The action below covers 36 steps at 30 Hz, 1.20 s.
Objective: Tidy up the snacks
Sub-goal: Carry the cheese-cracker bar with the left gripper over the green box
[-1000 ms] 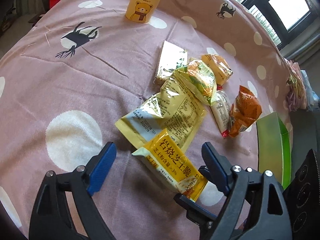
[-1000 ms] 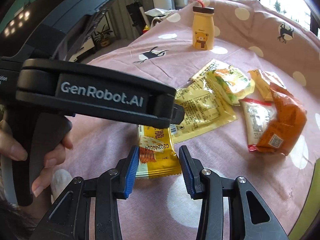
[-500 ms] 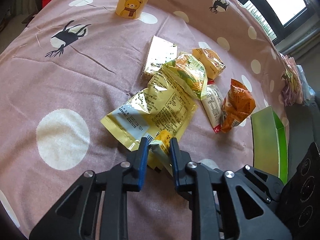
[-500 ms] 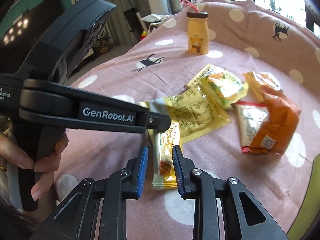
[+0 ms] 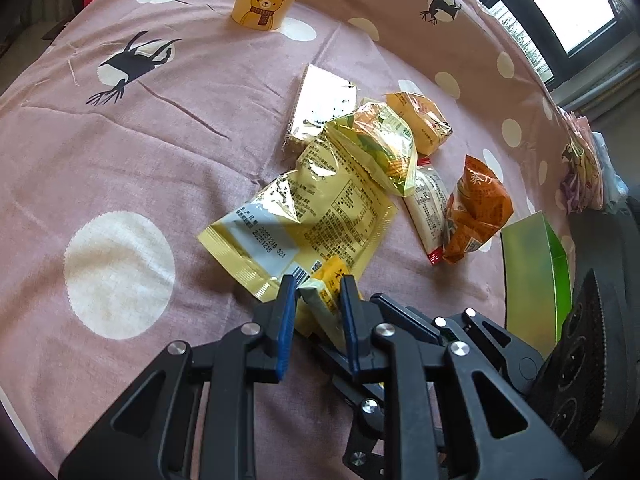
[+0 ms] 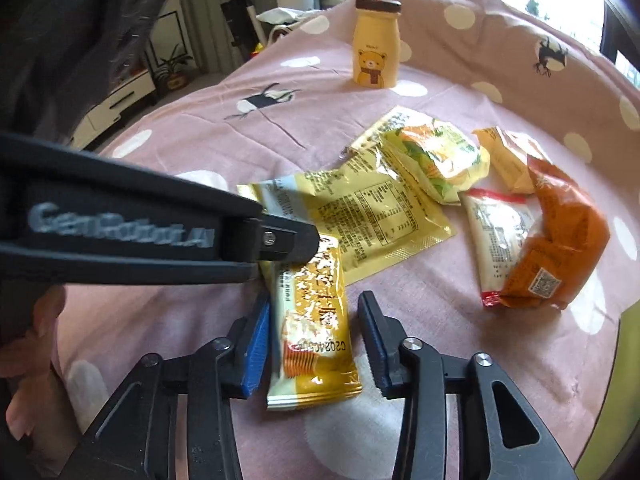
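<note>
The small yellow cracker packet (image 6: 312, 320) is pinched at one end by the left gripper (image 5: 318, 300), while the right gripper (image 6: 312, 340), whose jaws have just been opening, straddles it without pressing. With so thin a hold, the packet could be let slip or twist back onto the pile ahead of the gripper

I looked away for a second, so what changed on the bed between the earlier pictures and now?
The left gripper closed its jaws on one end of the yellow cracker packet and tipped it up. The right gripper squeezed the other end, and its jaws have just been opening. The other snack bags and bear bottle stayed put.
</note>
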Tool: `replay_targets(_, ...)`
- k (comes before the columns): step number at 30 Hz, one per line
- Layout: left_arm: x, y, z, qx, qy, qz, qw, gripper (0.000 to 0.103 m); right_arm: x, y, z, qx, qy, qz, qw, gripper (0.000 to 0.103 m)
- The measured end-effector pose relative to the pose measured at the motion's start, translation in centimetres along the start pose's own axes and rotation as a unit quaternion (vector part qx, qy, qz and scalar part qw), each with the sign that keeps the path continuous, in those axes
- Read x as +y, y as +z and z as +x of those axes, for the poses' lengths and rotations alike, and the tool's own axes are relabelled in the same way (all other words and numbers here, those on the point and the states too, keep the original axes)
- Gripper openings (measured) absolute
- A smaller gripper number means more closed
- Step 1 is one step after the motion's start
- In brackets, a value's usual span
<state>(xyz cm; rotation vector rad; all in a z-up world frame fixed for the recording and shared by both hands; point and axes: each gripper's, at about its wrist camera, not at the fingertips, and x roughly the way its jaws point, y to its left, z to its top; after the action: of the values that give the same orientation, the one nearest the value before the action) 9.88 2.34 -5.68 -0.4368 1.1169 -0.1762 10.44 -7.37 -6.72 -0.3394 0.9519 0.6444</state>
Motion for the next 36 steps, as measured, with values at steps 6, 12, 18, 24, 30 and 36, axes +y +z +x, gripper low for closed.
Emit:
replay_targets(6, -0.5, -0.3, -0.1, -0.006, 0.009, 0.014, 0.9999, 0.022, 0.0, 0.0, 0.1, -0.007, 0.016, 0.001, 1.000, 0.037)
replay_targets(12, -1.3, -0.6, -0.5, -0.027, 0.022, 0.037, 0.9987, 0.022, -0.2, 0.2, -0.3, -0.013, 0.018, 0.006, 1.000, 0.036)
replay_targets(18, -2.3, -0.6, -1.0, -0.038, 0.024, 0.049, 0.9978, 0.021, -0.3, 0.2, -1.4, -0.023, 0.013, 0.006, 1.000, 0.028)
replay_targets(24, -2.9, -0.9, -0.9, -0.037, 0.024, 0.048, 0.9979, 0.022, -0.7, 0.0, -1.7, -0.024, 0.012, 0.012, 1.000, 0.025)
replay_targets(30, -3.5, -0.7, -1.4, -0.043, 0.019, 0.052, 0.9975, 0.020, -0.6, 0.2, -2.5, -0.032, 0.008, 0.010, 0.999, 0.014)
replay_targets(36, -4.2, -0.8, -1.2, -0.038, 0.020, 0.062, 0.9971, 0.019, -1.2, 0.1, -2.9, -0.032, 0.000, 0.017, 0.999, 0.011)
